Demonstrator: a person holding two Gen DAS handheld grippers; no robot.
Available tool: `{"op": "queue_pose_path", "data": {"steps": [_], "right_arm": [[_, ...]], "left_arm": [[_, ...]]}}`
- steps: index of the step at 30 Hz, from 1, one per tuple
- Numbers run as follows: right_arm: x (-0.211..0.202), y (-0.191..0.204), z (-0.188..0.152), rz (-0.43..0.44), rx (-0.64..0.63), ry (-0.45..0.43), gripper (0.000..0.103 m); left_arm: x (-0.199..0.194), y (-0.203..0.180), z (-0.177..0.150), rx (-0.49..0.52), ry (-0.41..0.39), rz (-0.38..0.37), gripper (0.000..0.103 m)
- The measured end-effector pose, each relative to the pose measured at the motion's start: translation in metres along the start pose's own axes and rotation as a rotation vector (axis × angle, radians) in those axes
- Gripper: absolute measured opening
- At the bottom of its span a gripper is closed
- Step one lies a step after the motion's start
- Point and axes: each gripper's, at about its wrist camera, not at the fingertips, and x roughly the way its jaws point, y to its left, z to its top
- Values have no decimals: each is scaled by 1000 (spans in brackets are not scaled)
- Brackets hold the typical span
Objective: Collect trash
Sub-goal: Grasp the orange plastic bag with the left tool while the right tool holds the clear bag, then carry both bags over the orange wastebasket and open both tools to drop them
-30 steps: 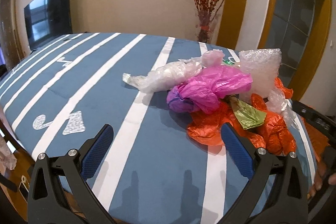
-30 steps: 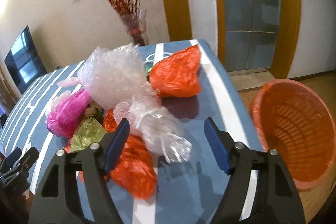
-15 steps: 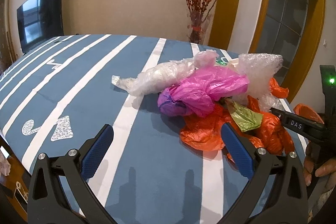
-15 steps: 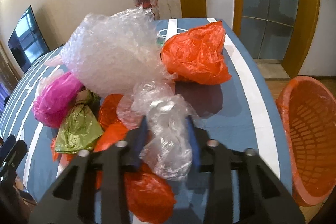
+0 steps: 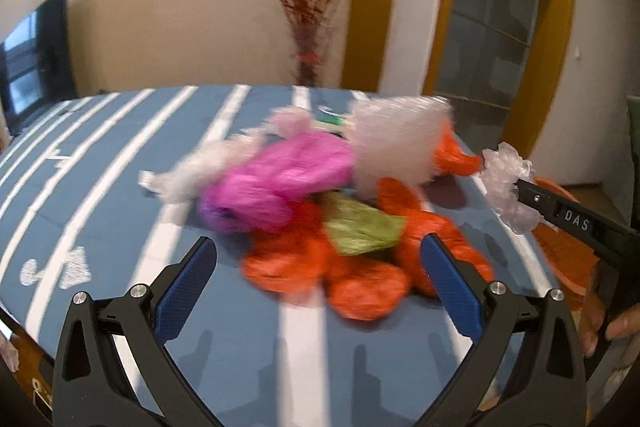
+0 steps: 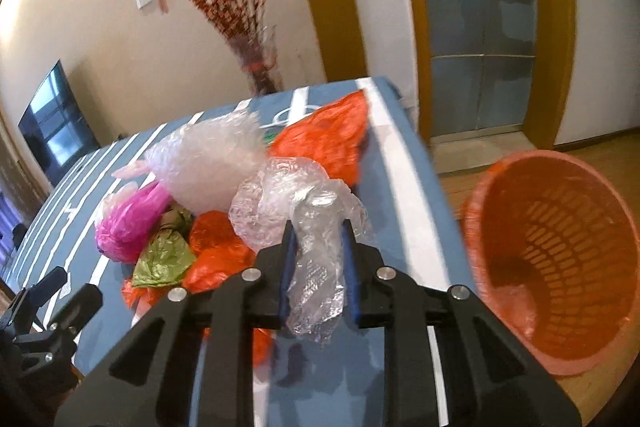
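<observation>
The right wrist view shows the right gripper (image 6: 316,259) closing on a crumpled clear plastic wrap (image 6: 304,211), which is squeezed between the blue pads. The orange basket (image 6: 560,259) lies to its right, below the table edge, tilted with its mouth toward the gripper. The left gripper (image 5: 320,279) stands empty, jaws wide, before the soft pile of orange bags (image 5: 360,267).

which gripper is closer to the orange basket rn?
Right. The right gripper, closing on a clear plastic wad, sits just beside the orange basket; the left gripper hangs open on the trash pile's far side.
</observation>
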Motion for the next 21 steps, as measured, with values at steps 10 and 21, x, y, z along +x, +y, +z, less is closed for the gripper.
{"op": "queue_pose_path", "data": {"steps": [10,21], "right_arm": [[-37,-54,-23,-67,82,-20,22],[-42,-73,-33,-70,106,-15,22]], "left_arm": [[38,-78,2,92,78,-76,87],[88,-87,0,57,196,-44,76]]}}
